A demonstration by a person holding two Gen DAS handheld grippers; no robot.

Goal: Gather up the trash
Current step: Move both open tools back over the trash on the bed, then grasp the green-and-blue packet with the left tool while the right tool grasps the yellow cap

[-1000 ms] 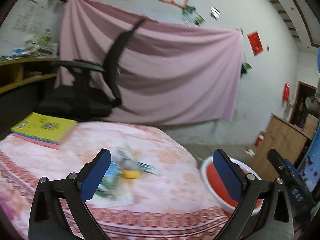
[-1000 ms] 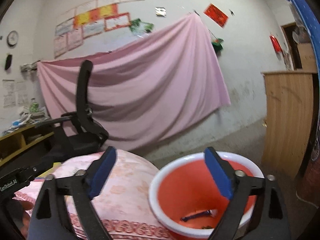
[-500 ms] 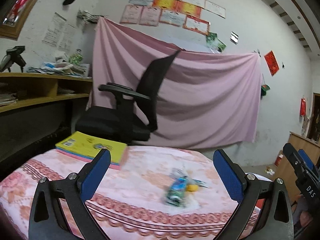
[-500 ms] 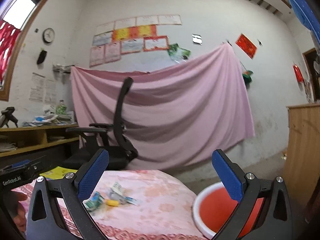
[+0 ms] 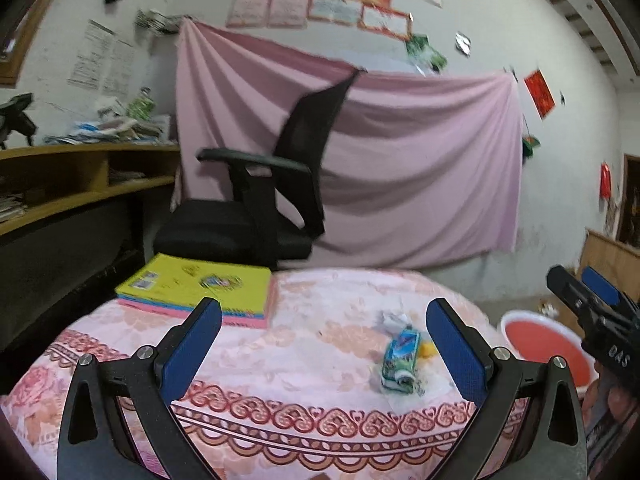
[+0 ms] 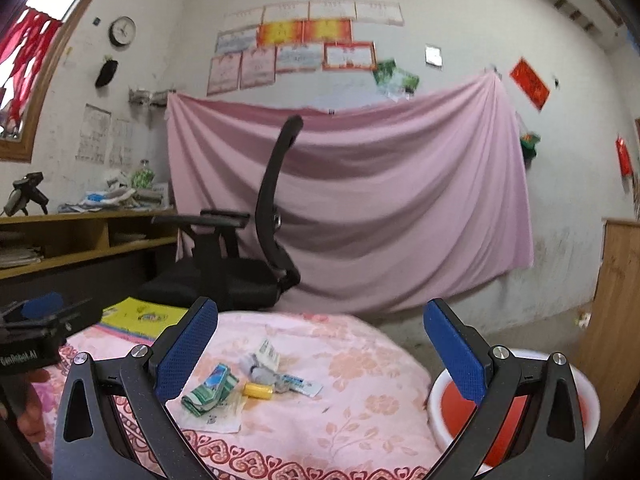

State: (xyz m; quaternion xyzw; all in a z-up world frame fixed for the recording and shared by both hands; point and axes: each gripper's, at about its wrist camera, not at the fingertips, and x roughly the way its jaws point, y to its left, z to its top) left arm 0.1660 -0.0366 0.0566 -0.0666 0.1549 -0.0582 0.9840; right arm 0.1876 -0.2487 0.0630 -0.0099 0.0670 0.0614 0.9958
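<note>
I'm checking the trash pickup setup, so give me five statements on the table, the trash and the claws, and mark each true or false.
1. Both the left claw and the right claw are open and hold nothing. True.
2. The green wrapper lies inside the red basin. False: it lies on the pink tablecloth.
3. A small yellow piece lies beside the green wrapper. True.
4. The yellow book is stacked on the trash pile. False: it lies apart from it, near the table's far left edge.
5. The black office chair stands behind the table. True.
</note>
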